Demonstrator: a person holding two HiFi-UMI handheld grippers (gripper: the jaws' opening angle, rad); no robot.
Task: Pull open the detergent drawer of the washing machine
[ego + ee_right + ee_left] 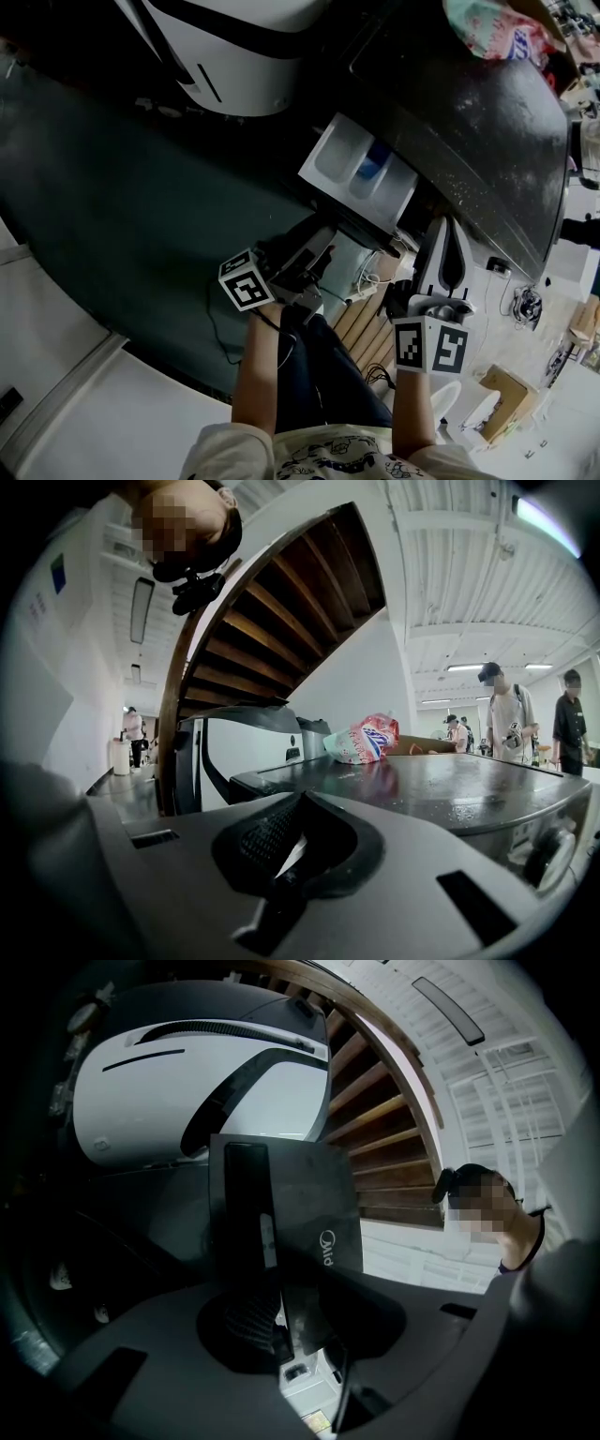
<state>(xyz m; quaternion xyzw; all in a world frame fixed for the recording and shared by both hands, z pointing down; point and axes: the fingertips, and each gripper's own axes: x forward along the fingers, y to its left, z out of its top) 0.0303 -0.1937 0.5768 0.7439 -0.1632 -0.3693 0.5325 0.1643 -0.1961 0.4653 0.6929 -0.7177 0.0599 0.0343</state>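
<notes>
Your left tool is pinching the dark front panel of the drawer. In the left gripper view the panel stands upright between the jaws, its lower edge caught against the ribbed pad, and part of a logo shows on its face.

From the head view the drawer stands pulled out of the washer. Its white tray is exposed, with separate compartments and a blue piece in one of them. The tray juts from the washer's front towards your left tool, over the dark floor.

Your right tool is pressed together on nothing; the right gripper view shows only a thin slit between the pads. It sits just beside the washer's front edge, apart from the drawer, and looks level across the wet-looking dark top.

A pink and white bag lies on the far part of that top. A white machine with a dark band stands beyond the drawer, near the underside of a wooden stair. A few people stand well behind the washer.
</notes>
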